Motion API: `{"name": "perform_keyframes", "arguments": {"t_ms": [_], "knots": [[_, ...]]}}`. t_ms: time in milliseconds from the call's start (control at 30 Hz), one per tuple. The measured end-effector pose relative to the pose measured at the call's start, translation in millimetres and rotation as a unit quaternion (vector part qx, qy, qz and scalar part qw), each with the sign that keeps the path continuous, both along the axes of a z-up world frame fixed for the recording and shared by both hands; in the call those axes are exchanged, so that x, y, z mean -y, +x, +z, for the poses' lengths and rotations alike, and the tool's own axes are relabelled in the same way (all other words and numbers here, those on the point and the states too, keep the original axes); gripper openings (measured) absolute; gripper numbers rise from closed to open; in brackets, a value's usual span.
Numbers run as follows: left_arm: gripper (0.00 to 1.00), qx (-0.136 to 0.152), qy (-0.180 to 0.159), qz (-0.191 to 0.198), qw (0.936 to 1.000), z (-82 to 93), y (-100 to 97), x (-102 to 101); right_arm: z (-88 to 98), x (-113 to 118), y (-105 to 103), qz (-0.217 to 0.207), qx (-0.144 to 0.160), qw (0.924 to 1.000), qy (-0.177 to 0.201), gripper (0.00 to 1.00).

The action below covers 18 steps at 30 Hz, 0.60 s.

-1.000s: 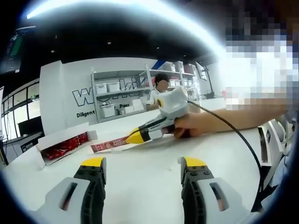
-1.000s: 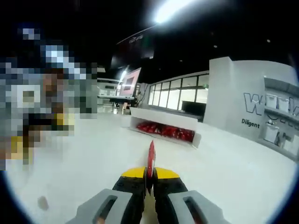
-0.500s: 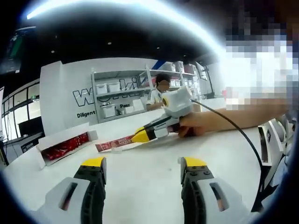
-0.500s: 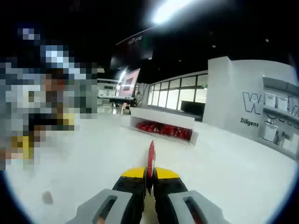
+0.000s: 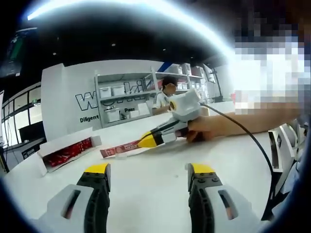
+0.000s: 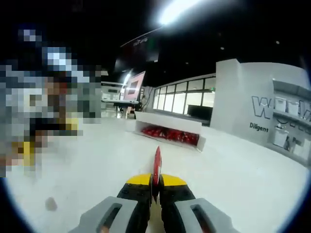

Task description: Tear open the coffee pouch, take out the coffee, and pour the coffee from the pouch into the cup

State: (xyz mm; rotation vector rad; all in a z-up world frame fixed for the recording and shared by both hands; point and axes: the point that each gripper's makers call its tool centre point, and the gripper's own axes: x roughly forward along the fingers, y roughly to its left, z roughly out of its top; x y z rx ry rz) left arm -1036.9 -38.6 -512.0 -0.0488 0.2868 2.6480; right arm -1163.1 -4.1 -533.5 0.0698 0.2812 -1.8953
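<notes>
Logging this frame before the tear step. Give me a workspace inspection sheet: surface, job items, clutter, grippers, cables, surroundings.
Surface: white table, mostly bare.
Job's things: red coffee pouch, pinched at one end and held just above the table; its thin edge rises between the right jaws. Cup: nothing seen.
Clutter: open white box holding more red pouches; small dark speck on the table.
Grippers: right gripper shut on the pouch; left gripper open, empty.
Cables: black cable trailing from the right gripper.
Surroundings: shelving, lettered wall, a person behind.

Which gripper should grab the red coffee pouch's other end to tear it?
Probably the left gripper: its jaws are open and empty, facing the coffee pouch. The right gripper is already shut on one end.
</notes>
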Motion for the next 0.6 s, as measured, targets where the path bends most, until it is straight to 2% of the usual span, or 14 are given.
{"name": "perform_keyframes", "arguments": {"t_ms": [600], "knots": [[0.66,-0.002,0.002,-0.001,1.0,0.8,0.1,-0.6,-0.7,-12.0,4.9,-0.005,0.0,1.0,0.002,0.07]]}}
